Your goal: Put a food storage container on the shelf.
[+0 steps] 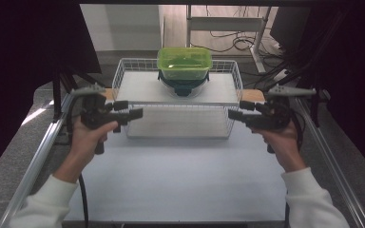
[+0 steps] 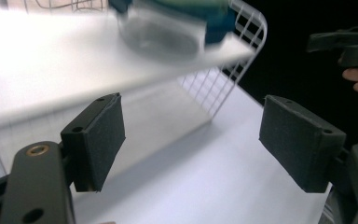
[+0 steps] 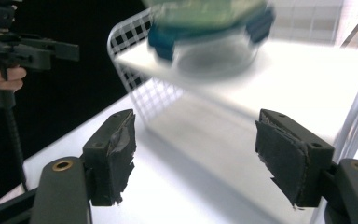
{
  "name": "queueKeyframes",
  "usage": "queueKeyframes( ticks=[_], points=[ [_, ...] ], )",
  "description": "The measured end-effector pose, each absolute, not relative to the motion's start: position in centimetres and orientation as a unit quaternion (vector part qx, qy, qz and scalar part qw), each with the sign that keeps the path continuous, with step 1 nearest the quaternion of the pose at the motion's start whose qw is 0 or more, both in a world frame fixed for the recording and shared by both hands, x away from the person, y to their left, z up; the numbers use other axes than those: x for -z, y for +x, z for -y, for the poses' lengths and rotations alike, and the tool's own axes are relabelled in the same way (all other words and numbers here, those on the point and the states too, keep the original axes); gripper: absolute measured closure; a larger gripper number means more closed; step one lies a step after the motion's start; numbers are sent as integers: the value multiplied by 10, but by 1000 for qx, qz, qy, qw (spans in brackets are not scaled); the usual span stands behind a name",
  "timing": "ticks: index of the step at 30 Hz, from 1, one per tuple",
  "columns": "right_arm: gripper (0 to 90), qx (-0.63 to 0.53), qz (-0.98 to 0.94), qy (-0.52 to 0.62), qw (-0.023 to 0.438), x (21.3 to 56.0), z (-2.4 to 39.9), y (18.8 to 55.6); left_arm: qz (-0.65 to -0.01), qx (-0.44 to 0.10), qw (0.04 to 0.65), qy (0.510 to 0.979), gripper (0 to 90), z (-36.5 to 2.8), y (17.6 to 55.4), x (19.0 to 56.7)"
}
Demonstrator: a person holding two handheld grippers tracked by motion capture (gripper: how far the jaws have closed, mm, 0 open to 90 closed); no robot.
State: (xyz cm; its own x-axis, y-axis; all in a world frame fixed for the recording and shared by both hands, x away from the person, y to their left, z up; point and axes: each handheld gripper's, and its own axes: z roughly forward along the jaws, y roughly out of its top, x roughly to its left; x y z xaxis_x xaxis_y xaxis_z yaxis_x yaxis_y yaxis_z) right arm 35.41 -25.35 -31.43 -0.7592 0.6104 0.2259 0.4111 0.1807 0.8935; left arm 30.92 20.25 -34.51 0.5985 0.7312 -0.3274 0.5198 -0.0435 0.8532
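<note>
Green-lidded container [image 1: 184, 62] up on wire rack [image 1: 123, 71] shelf, dead centre, ahead and above both: left hand-held gripper [image 1: 134, 113], right hand-held gripper [image 1: 235, 114] equally near, jaws apart, empty.

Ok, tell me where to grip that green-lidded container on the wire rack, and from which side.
Take the container by its two short ends, just under the green lid, one claw from each side. It sits upright on the wire rack, and the left claw and right claw, both open and empty, already flank the rack. The blue latches probably give purchase.
</note>
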Motion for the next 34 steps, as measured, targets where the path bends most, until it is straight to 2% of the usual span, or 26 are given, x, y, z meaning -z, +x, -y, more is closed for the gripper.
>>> queueKeyframes(
  ticks=[6, 13, 20, 23, 34],
  points=[
    [271, -525, -774, 342, 85, 359, 272, 320, -437, -103, 500, 740, 214, -196, 281, 396],
    [261, -504, -776, 373, 70, 409, 288, 302, -446, -94, 469, 756, 213, -188, 265, 442],
    [251, -450, -798, 396, 64, 462, 284, 292, -451, -97, 430, 776, 212, -180, 257, 477],
    [241, -421, -817, 387, 72, 470, 277, 290, -449, -104, 429, 777, 211, -178, 257, 478],
    [194, -437, -803, 397, 82, 469, 283, 292, -454, -117, 420, 777, 205, -180, 259, 484]
  ],
)
